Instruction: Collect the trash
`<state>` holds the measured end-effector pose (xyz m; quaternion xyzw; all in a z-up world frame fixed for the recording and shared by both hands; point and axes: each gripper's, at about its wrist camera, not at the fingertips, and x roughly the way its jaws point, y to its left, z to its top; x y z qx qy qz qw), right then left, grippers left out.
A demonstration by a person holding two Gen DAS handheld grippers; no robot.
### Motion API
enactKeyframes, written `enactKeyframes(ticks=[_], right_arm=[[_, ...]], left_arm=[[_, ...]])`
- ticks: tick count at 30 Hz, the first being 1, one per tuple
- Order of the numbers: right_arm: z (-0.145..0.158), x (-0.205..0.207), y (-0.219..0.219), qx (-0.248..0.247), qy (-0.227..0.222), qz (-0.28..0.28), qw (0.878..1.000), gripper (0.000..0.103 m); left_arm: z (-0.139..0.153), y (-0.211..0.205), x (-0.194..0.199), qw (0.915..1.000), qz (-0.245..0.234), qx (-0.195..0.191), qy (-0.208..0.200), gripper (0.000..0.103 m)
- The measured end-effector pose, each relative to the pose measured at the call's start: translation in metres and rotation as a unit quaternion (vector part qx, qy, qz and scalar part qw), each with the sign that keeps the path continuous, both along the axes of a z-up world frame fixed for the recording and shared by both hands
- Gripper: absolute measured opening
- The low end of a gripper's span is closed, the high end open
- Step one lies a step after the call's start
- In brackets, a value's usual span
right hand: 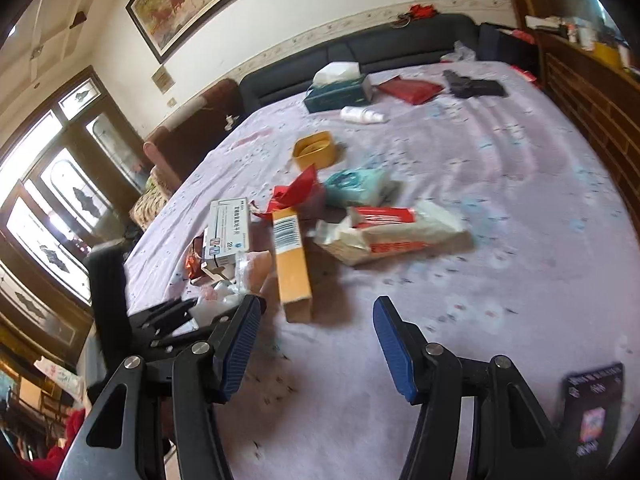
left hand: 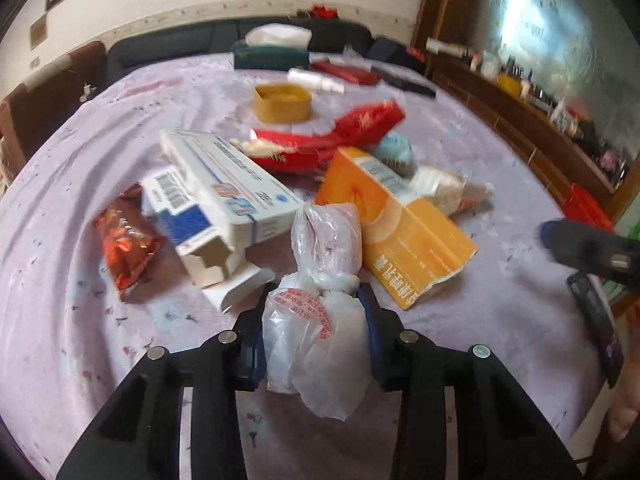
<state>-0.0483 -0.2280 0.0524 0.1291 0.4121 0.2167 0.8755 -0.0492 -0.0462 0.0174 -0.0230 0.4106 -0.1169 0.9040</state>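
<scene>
My left gripper point(left hand: 316, 300) is shut on a knotted clear plastic bag point(left hand: 316, 320) with red print, held just above the lilac tablecloth point(left hand: 100, 360). Ahead lies a pile of trash: an orange carton point(left hand: 396, 224), a white and blue medicine box point(left hand: 224, 184), a red snack wrapper point(left hand: 128, 244), red packaging point(left hand: 344, 132) and a teal packet point(left hand: 396, 150). My right gripper point(right hand: 316, 312) is open and empty, low over the cloth in front of the orange carton point(right hand: 292, 260). The left gripper with the bag point(right hand: 212, 304) shows at its left.
A yellow tub point(left hand: 282, 102), a white bottle point(left hand: 316, 80), a tissue box point(left hand: 272, 54) and red and black boxes point(left hand: 400, 78) lie at the far side. A white and red pack point(right hand: 392, 236) lies right of the pile. A dark phone point(right hand: 592, 412) lies near the front right edge.
</scene>
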Motion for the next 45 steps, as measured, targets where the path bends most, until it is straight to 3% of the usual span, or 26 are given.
enactKeyframes(ticks=[6,10,11,17,25,29,45], right_arm=[[-0.017,0.023,0.035,-0.023,-0.003,0.023,0.999,0.06],[-0.033,0.037,0.053,-0.038,0.011,0.039,0.998,0.036],[-0.035,0.036,0.055,-0.036,0.011,0.042,0.998,0.025],[-0.022,0.002,0.05,-0.054,-0.046,0.036,0.997,0.024],[-0.012,-0.034,0.017,-0.061,-0.117,-0.046,0.99,0.024],[-0.017,-0.035,0.007,-0.053,-0.111,-0.057,0.991,0.024],[-0.022,-0.037,-0.002,-0.036,-0.12,-0.061,0.99,0.024]], left_arm=[[0.011,0.012,-0.015,0.9977,0.04,-0.004,-0.054,0.038],[0.012,0.013,-0.017,0.9975,0.04,-0.005,-0.059,0.038],[0.012,0.013,-0.017,0.9976,0.037,-0.007,-0.058,0.038],[0.012,0.013,-0.017,0.9973,0.033,-0.01,-0.065,0.038],[0.017,-0.004,-0.022,0.996,0.03,-0.003,-0.084,0.038],[0.02,-0.014,-0.025,0.9948,0.031,0.007,-0.097,0.038],[0.012,-0.02,-0.021,0.9962,0.029,0.01,-0.082,0.038]])
